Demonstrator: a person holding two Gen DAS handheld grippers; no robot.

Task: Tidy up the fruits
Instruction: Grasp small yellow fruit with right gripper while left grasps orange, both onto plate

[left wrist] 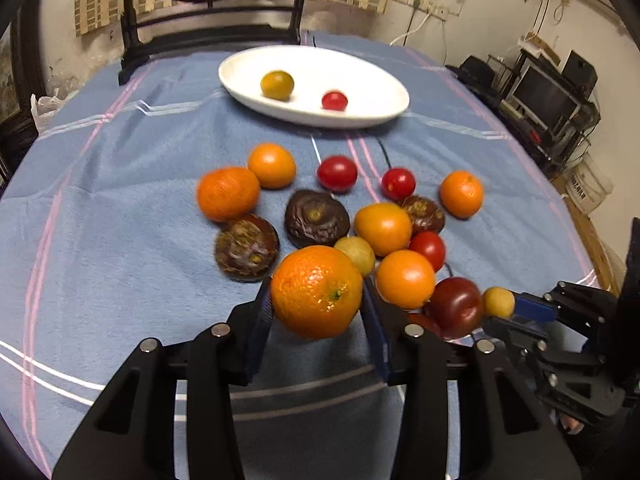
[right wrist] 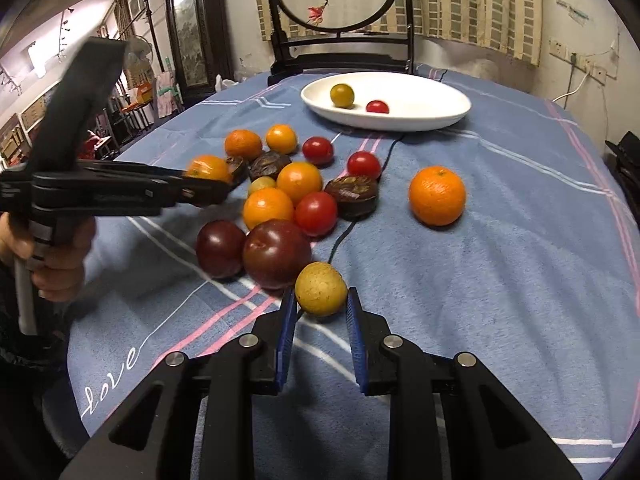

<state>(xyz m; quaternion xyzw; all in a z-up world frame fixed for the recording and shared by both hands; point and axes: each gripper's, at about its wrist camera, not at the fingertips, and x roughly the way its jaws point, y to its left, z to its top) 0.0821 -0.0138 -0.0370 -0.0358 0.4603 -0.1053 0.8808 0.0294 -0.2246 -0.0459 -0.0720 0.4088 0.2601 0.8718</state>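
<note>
Left wrist view is filled at the bottom by the left gripper (left wrist: 317,300), whose blue pads are pressed against both sides of a large orange (left wrist: 317,292); the jaws are narrowed to the width of the fruit, and its stem dimple is turned toward the lower right. Just to the right, the right gripper (left wrist: 505,309) is seen closed on a small yellow fruit (left wrist: 498,302), with a dark red plum (left wrist: 456,306) touching that fruit on its left. In the right wrist view the same yellow fruit (right wrist: 321,289) is clamped between the blue pads at its two sides, and a second plum (right wrist: 220,249) is seen beside the first. Beyond the held orange a crowded cluster is spread on the blue cloth (left wrist: 120,208): two more oranges, several smaller orange fruits, red tomatoes, another small yellow fruit and three dark wrinkled fruits (left wrist: 317,218), many of them touching, so the way forward is blocked by fruit. A thin dark cord (right wrist: 352,216) is laid across the cloth through the cluster. Farther back an oval white dish (left wrist: 314,84) is set with its long axis running left to right; a yellow-green fruit (left wrist: 277,85) and a red tomato (left wrist: 334,100) are held in it, apart from each other. Behind the dish a dark wooden stand (left wrist: 208,40) with a round painted panel is placed at the table's far edge
</note>
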